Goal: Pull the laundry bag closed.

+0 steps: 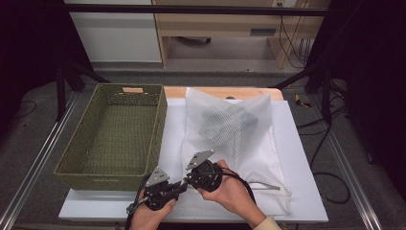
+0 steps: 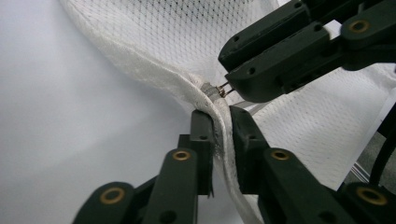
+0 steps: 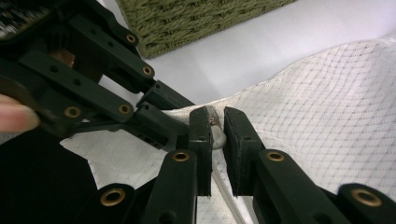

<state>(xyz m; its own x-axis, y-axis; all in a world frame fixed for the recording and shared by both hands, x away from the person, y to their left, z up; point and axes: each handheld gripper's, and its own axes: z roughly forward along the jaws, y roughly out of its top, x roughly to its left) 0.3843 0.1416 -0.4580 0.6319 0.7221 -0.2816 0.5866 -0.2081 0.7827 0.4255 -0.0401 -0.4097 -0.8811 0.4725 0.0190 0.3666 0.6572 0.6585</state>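
Note:
A white mesh bag (image 1: 239, 143) lies on the white table with a dark bundle of clothing (image 1: 227, 122) inside it. Both grippers meet at the bag's near left corner. My left gripper (image 2: 222, 116) is shut on the bag's thick white edge seam (image 2: 224, 135), which runs up between its pads. Just above it, my right gripper (image 2: 228, 89) pinches the small metal zipper pull (image 2: 220, 91) at its tips. In the right gripper view, my right gripper (image 3: 217, 116) is shut on that same seam spot, with the left gripper (image 3: 154, 109) coming in from the left.
A green woven basket (image 1: 62, 167) stands to the left of the bag, its near corner (image 3: 196, 23) close to both grippers. The white table top (image 1: 299, 143) ends near the hands. Cables trail from the grippers over the front edge.

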